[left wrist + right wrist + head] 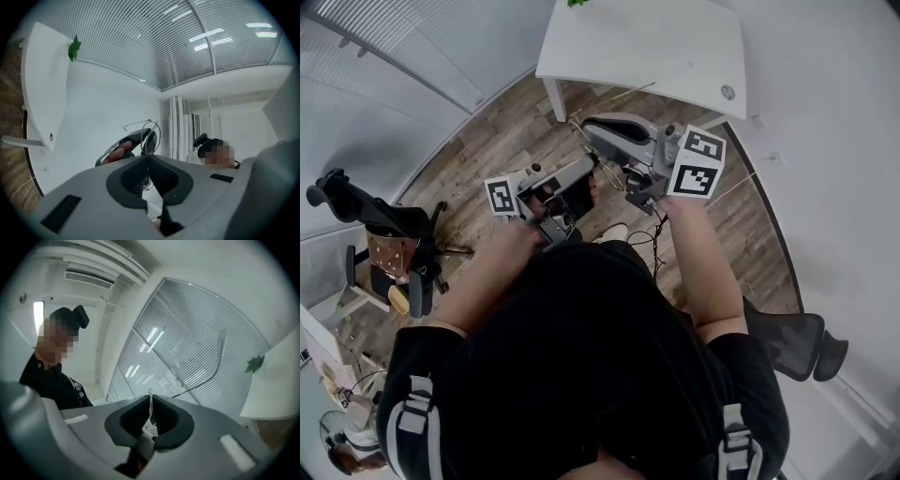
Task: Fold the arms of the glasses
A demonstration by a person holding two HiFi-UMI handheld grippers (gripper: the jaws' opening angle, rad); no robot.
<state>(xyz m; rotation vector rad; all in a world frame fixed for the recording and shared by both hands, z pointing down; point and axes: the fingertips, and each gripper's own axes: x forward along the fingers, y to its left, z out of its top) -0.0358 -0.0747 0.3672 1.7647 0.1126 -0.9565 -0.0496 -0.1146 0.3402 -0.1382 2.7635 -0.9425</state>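
Thin wire-framed glasses [602, 172] are held in the air between my two grippers, above the wooden floor. The left gripper [591, 171] is shut on the rim of the glasses [151, 135]; one lens ring stands up just past its jaws, and a wire arm [136, 123] runs off to the left. The right gripper [587, 126] is shut on the glasses' other arm [150, 404], whose curved end [218, 355] sweeps up and to the right. The right gripper's body [123, 149] shows beyond the lens in the left gripper view.
A white table [656, 47] stands ahead, with a green leaf [575, 3] at its far edge. There is an office chair [384, 239] to the left and a black chair [797, 342] at the lower right. Cables lie on the floor near the table leg.
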